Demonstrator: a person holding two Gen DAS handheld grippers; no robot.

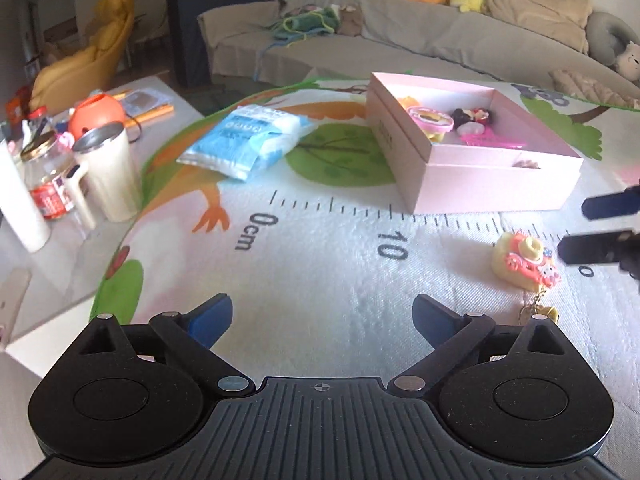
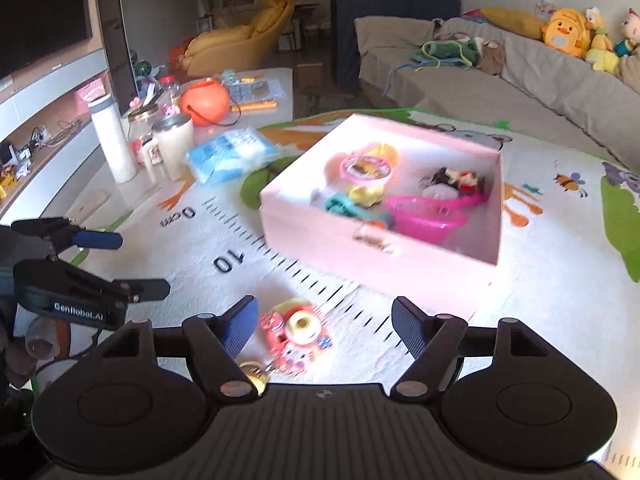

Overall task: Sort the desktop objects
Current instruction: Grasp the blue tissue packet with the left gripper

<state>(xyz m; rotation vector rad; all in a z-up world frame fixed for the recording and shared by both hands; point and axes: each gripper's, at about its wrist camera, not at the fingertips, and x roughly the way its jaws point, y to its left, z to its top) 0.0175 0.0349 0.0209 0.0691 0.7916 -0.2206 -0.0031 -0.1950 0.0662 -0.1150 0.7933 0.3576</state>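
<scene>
A small pink and yellow toy keychain (image 2: 298, 334) lies on the play mat between the fingers of my right gripper (image 2: 326, 320), whose jaws stand wide and do not touch it. The left wrist view has the same keychain (image 1: 524, 260) just left of the right gripper (image 1: 572, 227). My left gripper (image 1: 322, 316) hovers open over bare mat near the ruler print, with nothing between its fingers; from the right wrist it is the left gripper (image 2: 144, 263) at the left edge. An open pink box (image 1: 480, 184) (image 2: 320, 240) behind holds several small toys. A blue packet (image 1: 248, 140) (image 2: 228, 154) lies left of the box.
A low table at the left carries a cream tumbler (image 1: 108, 172) (image 2: 174, 146), a white bottle (image 2: 112, 140), a glass jar (image 1: 46, 176) and an orange round toy (image 1: 96, 114) (image 2: 204, 102). A grey sofa (image 1: 440, 36) with plush toys runs behind the mat.
</scene>
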